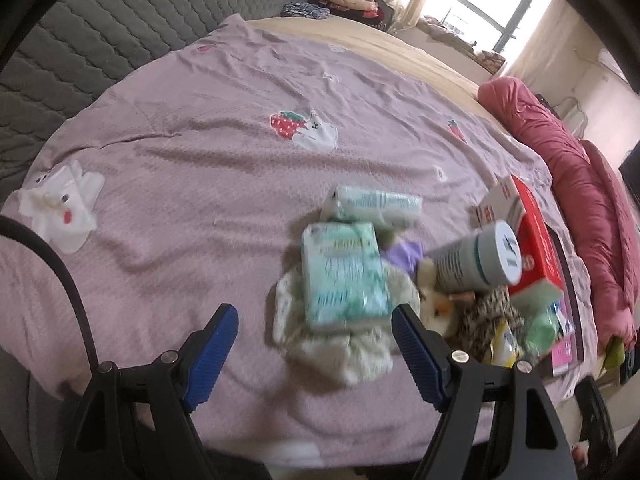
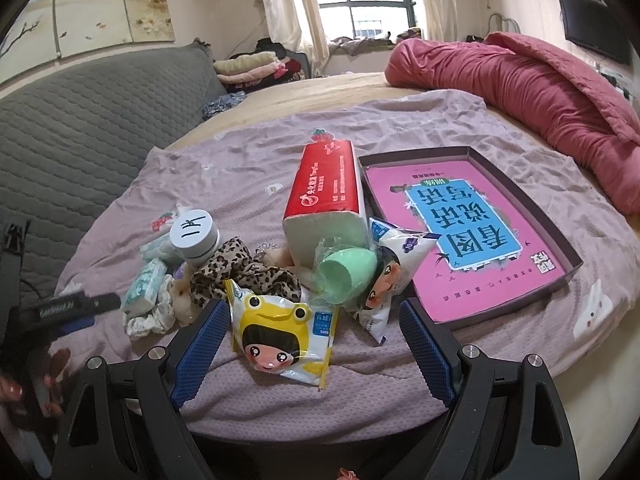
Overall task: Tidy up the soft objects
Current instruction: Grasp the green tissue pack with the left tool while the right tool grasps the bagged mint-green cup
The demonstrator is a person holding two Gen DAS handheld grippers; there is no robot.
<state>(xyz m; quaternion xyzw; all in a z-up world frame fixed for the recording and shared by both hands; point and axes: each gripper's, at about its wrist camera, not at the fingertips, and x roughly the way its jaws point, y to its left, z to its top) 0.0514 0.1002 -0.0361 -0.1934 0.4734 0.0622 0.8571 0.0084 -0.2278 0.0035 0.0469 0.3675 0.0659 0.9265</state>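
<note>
A heap of small things lies on the mauve bed cover point(image 1: 180, 184). In the left wrist view a green tissue pack point(image 1: 344, 276) lies on a pale frilly cloth point(image 1: 340, 344), with a second tissue pack point(image 1: 376, 202) behind. My left gripper point(image 1: 316, 328) is open and empty, just short of them. In the right wrist view a yellow frog snack bag point(image 2: 280, 340) lies between the open jaws of my right gripper point(image 2: 312, 328), with a leopard scrunchie point(image 2: 240, 276), a green egg point(image 2: 348, 276), a second snack bag point(image 2: 392, 276) and a red tissue box point(image 2: 326, 204) behind.
An open box tray with a pink book point(image 2: 464, 232) lies to the right. A white-lidded jar point(image 2: 196, 240) stands in the heap. A red quilt point(image 2: 532, 84) is bunched along the far right. A grey quilted headboard point(image 2: 80, 140) runs on the left.
</note>
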